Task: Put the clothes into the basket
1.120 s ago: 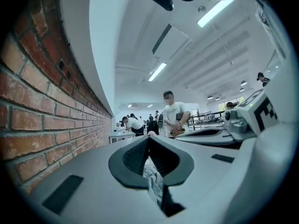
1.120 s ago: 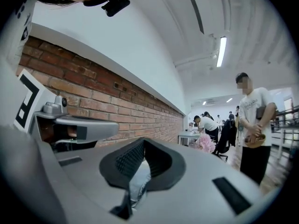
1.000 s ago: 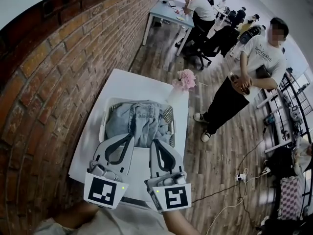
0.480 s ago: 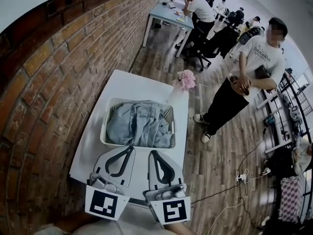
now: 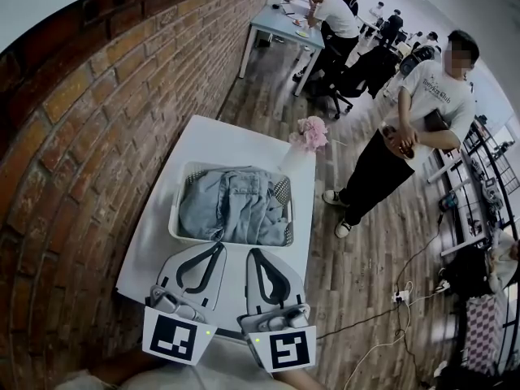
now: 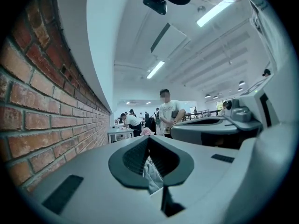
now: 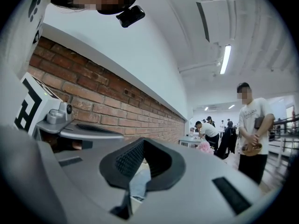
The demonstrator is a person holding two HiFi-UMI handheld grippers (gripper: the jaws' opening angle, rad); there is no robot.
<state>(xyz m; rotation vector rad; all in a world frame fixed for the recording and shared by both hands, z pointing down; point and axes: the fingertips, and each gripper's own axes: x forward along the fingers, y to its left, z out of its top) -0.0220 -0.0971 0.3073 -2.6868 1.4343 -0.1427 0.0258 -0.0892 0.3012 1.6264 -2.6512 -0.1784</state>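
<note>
A white slatted basket [image 5: 285, 211] stands on the white table [image 5: 219, 140] and holds a heap of pale blue denim clothes [image 5: 231, 205]. Both grippers hover side by side just short of the basket's near rim, above the table's front part. My left gripper [image 5: 216, 247] is shut with nothing in it, and my right gripper [image 5: 253, 253] is also shut and empty. In the left gripper view the shut left gripper [image 6: 148, 140] shows a sliver of denim [image 6: 153, 172] through its gap. The right gripper view shows the right gripper [image 7: 143, 143] and the same cloth [image 7: 138, 185] beyond it.
A brick wall [image 5: 97, 120] runs along the table's left side. A pink flower bunch [image 5: 309, 132] sits at the table's far right corner. A person [image 5: 406, 128] stands on the wooden floor to the right; others sit at a far desk [image 5: 280, 24].
Both grippers have drawn back toward me, from over the basket's near rim to just short of it. The clothes and basket have stayed put.
</note>
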